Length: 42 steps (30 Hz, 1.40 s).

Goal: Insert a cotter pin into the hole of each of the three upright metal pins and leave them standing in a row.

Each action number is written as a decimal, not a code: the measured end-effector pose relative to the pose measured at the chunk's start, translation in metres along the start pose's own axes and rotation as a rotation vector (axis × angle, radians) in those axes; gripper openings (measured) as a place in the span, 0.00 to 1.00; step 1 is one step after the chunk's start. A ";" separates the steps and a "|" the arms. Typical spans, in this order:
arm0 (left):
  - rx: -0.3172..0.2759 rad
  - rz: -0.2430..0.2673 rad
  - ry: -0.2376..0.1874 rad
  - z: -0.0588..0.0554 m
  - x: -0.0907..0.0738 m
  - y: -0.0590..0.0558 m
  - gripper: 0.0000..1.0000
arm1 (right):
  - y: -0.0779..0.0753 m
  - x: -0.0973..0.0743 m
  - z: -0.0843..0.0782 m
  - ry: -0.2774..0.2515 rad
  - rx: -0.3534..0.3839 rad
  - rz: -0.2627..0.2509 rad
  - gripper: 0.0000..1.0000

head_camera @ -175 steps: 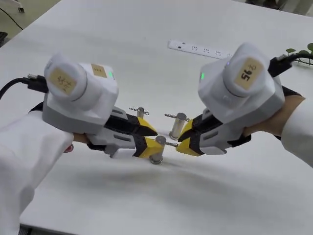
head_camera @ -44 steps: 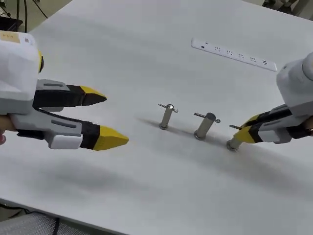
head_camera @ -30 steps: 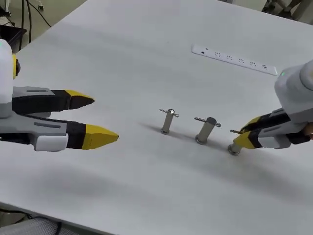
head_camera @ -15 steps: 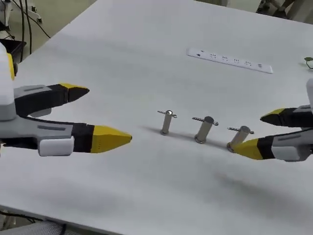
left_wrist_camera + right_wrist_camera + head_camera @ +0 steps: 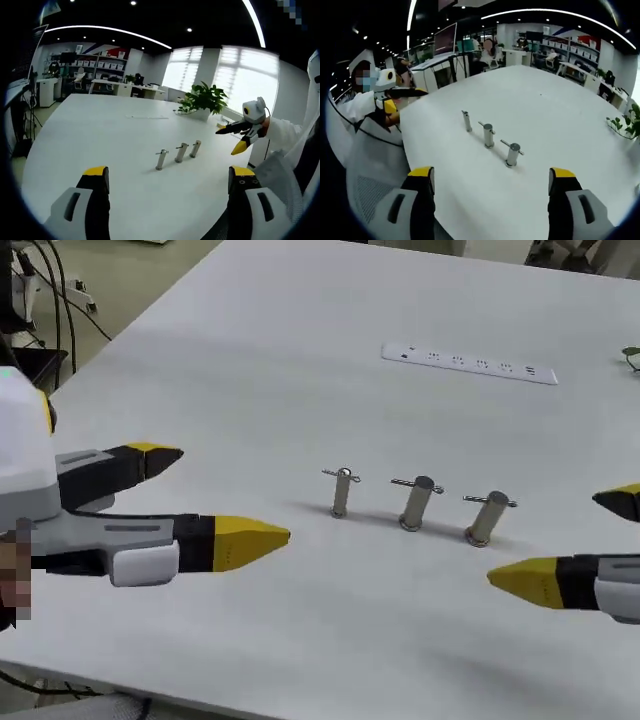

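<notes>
My left hand-held gripper (image 5: 234, 494) and right hand-held gripper (image 5: 543, 538) gape apart, empty, flanking the three upright metal pins (image 5: 417, 502) standing in a row on the counter (image 5: 300, 370), cotter pins (image 5: 490, 500) through each.

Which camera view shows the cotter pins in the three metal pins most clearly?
The head view: the cotter pins cross the tops of the metal pins sharply. The right gripper view shows them smaller, distorted; the left gripper view, tiny and barely distinguishable.

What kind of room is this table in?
Likely an open-plan office or lab: desks with a monitor, shelves of boxes, and a potted plant beside large windows surround the white table.
</notes>
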<state>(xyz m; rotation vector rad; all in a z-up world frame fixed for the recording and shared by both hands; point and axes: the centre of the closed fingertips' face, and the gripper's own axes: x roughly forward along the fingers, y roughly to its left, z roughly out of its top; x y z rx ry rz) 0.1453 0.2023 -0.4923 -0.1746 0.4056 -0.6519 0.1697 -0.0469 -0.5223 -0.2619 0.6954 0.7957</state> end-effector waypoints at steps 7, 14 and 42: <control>0.011 0.017 0.066 -0.018 -0.004 -0.009 0.99 | 0.005 -0.008 -0.011 -0.047 0.103 -0.004 0.97; 0.020 0.019 0.123 -0.028 -0.004 -0.018 0.99 | 0.003 -0.012 -0.015 -0.076 0.175 -0.017 0.96; 0.055 -0.019 0.202 -0.031 0.008 -0.032 0.96 | -0.005 -0.025 -0.024 -0.022 0.187 -0.041 0.92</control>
